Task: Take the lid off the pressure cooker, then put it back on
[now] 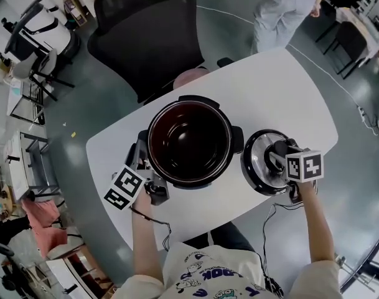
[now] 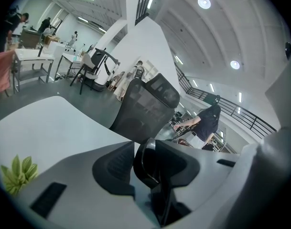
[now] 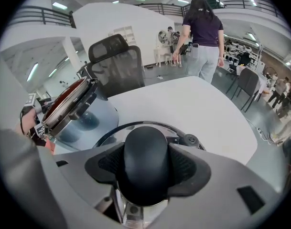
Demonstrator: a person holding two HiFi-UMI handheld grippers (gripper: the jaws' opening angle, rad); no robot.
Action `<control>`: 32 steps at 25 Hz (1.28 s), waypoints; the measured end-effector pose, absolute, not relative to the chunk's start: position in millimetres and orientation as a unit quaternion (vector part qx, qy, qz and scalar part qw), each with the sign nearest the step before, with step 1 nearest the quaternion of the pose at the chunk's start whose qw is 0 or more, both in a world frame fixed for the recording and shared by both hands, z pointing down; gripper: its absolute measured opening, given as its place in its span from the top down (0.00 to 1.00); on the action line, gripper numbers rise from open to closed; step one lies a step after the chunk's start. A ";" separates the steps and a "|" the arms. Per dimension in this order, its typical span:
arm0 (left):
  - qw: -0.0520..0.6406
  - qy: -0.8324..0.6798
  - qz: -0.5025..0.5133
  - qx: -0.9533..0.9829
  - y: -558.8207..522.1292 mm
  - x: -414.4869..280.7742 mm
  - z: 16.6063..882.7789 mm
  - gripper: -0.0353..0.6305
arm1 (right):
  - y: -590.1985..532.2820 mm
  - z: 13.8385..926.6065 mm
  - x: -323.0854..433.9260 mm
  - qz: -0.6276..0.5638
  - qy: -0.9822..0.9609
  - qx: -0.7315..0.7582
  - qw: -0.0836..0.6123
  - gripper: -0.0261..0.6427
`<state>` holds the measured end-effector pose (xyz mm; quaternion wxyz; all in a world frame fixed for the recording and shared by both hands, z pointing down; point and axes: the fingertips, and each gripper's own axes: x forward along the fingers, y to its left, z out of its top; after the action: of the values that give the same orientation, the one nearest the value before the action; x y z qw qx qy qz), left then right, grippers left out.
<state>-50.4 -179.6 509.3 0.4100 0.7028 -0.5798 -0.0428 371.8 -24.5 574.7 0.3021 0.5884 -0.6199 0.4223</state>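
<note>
Steel lid [image 1: 256,162], knob clamped in right tool [image 3: 145,162].

**Cream printed T-shirt, grey grippers with marker cubes**

The person wears a cream short-sleeved T-shirt [image 1: 208,274]. A cartoon print in blue and green crosses the chest, with blocky outlined letters. The sleeves [image 1: 318,280] are loose and plain.

The left gripper [image 1: 143,159] and right gripper [image 1: 277,157] have shells of light grey moulded plastic with broad, rounded jaws. Each jaw carries an inset black pad [image 3: 186,168] with a fine ribbed texture. A small dark rectangular slot sits further back on each shell.

Each gripper bears a white cube, the left cube [image 1: 124,189] and the right cube [image 1: 304,166]. Their faces carry black square markers. A thin dark cable [image 1: 153,220] trails from the left gripper.
</note>
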 end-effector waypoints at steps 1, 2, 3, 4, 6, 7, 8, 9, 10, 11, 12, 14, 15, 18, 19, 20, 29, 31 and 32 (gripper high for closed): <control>0.410 -0.580 -0.043 0.703 -179.7 -50.3 509.5 0.73 | -24.0 579.7 368.9 0.423 -0.620 0.586 0.305 0.52; 0.410 -0.580 -0.043 0.702 -179.7 -50.3 509.5 0.73 | -23.6 584.3 365.9 0.424 -0.620 0.584 0.307 0.52; 0.410 -0.580 -0.043 0.702 -179.8 -50.4 509.2 0.73 | -23.1 588.5 363.0 0.425 -0.620 0.583 0.309 0.52; 0.410 -0.581 -0.043 0.702 -179.8 -50.4 509.1 0.73 | -22.9 592.4 360.3 0.426 -0.619 0.582 0.311 0.52; 0.409 -0.581 -0.044 0.702 -180.1 -50.7 509.3 0.73 | -22.8 599.6 355.1 0.427 -0.619 0.580 0.313 0.52; 0.409 -0.581 -0.044 0.702 -180.2 -51.0 509.5 0.73 | -22.9 602.7 352.6 0.427 -0.619 0.580 0.315 0.52; 0.409 -0.582 -0.044 0.702 -180.2 -51.1 509.6 0.73 | -22.7 605.4 350.3 0.428 -0.618 0.579 0.317 0.52; 0.408 -0.582 -0.044 0.702 -180.3 -51.0 509.6 0.73 | -22.4 607.7 348.4 0.428 -0.617 0.578 0.319 0.52; 0.408 -0.582 -0.044 0.702 -180.4 -50.9 509.5 0.73 | -22.0 609.8 346.7 0.427 -0.617 0.578 0.322 0.52; 0.408 -0.582 -0.044 0.702 -180.6 -50.7 509.2 0.73 | -21.8 611.7 345.2 0.426 -0.616 0.577 0.324 0.52; 0.407 -0.582 -0.044 0.702 -180.7 -50.4 509.1 0.73 | -21.5 613.7 344.0 0.425 -0.616 0.577 0.327 0.52; 0.407 -0.583 -0.044 0.702 -180.6 -49.8 509.4 0.73 | -20.4 617.3 341.9 0.420 -0.615 0.578 0.333 0.52; 0.407 -0.583 -0.044 0.702 -180.3 -50.0 509.4 0.73 | -19.5 618.4 340.6 0.417 -0.615 0.579 0.336 0.52; 0.404 -0.585 -0.044 0.702 -180.1 -51.1 509.3 0.73 | -17.4 621.2 336.7 0.411 -0.613 0.582 0.342 0.52; 0.403 -0.585 -0.044 0.702 -180.0 -51.1 509.3 0.73 | -16.5 622.2 335.7 0.410 -0.612 0.583 0.343 0.52; 0.403 -0.586 -0.044 0.702 -179.9 -51.1 509.3 0.73 | -15.6 623.1 334.8 0.410 -0.610 0.585 0.342 0.52; 0.402 -0.586 -0.044 0.703 -179.5 -50.8 510.0 0.73 | -7.9 634.9 326.8 0.406 -0.599 0.601 0.340 0.52; 0.402 -0.585 -0.044 0.703 -179.4 -51.4 509.7 0.73 | -5.5 637.7 324.3 0.401 -0.597 0.603 0.345 0.52; 0.403 -0.585 -0.044 0.703 -179.3 -51.6 509.2 0.73 | -4.3 638.9 323.3 0.399 -0.596 0.603 0.349 0.52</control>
<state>-51.6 -179.3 509.2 0.4025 0.7028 -0.5850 -0.0435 323.3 -4.3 638.9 0.3487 0.6028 -0.5964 0.3991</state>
